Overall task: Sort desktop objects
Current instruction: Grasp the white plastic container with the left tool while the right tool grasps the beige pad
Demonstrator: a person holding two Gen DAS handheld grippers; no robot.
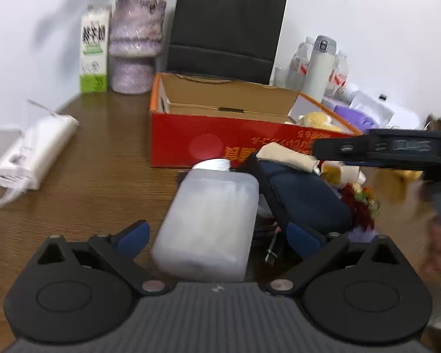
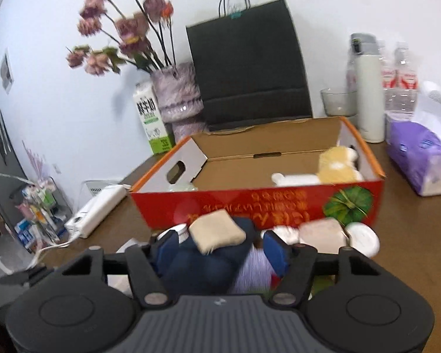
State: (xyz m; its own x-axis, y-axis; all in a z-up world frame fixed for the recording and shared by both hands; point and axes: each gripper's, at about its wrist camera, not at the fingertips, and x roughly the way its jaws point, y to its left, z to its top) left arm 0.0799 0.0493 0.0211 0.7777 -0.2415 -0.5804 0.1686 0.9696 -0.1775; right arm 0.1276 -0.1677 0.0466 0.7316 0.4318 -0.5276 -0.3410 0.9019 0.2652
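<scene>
A translucent white bottle lies on the wooden desk between the blue pads of my left gripper, which is open and clear of it on both sides. Right of the bottle is a navy pouch with a beige cloth on top. My right gripper hovers over that navy pouch, jaws part-way apart, with a gap at its right pad. The beige cloth lies just ahead, untouched. Behind stands an open red cardboard box holding a yellow plush toy.
A pink block and a white round lid lie by the box front. A purple tissue pack, thermos, black paper bag, vase and milk carton line the back. A white power strip lies left.
</scene>
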